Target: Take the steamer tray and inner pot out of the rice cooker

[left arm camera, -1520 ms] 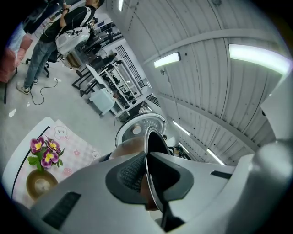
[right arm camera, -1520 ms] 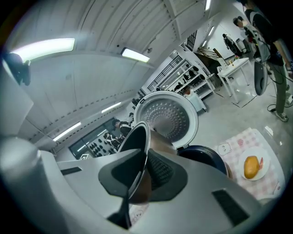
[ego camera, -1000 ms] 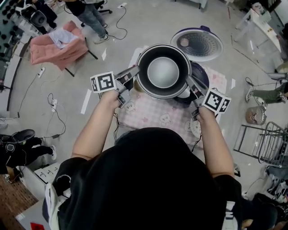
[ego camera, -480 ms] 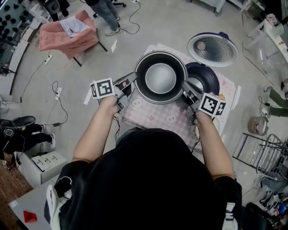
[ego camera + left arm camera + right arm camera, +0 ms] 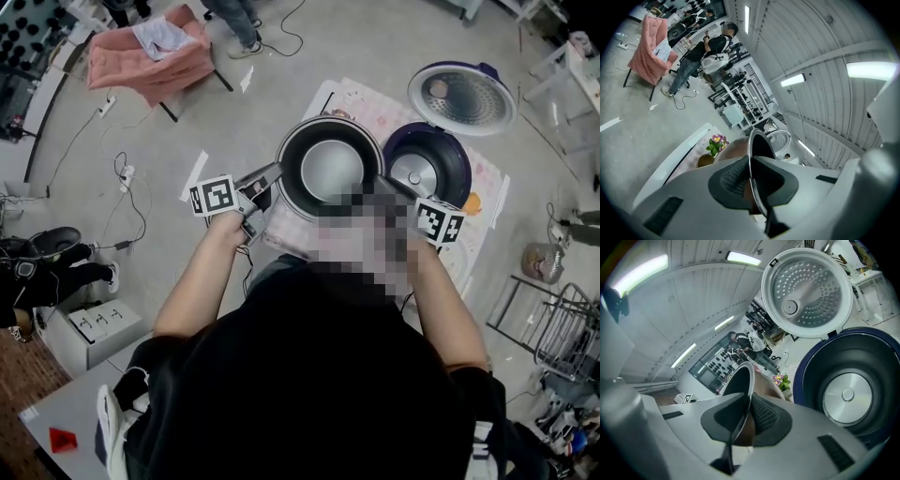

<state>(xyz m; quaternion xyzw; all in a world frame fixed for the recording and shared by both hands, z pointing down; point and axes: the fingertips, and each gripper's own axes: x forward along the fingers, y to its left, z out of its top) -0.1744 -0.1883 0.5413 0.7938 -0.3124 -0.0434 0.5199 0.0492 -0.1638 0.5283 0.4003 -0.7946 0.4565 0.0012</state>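
Both grippers hold the dark inner pot (image 5: 330,169) by its rim, just left of the open rice cooker (image 5: 429,171). My left gripper (image 5: 278,172) is shut on the pot's left rim, and in the left gripper view the thin rim (image 5: 755,145) runs between the pads of that gripper (image 5: 750,180). My right gripper (image 5: 383,184) is shut on the right rim, partly behind a mosaic patch. The right gripper view shows the rim (image 5: 744,380) pinched in that gripper (image 5: 743,420), with the empty blue cooker body (image 5: 843,380) and its raised lid (image 5: 806,291) beyond. No steamer tray shows.
The cooker stands on a small table with a pink patterned cloth (image 5: 361,101). The cooker's lid (image 5: 461,98) leans open at the far side. A pink chair (image 5: 150,56), floor cables (image 5: 127,178) and a wire rack (image 5: 553,319) surround the table.
The pot, held by both grippers, has moved left off the cooker and lower; it now hangs beside the cooker body instead of over it.
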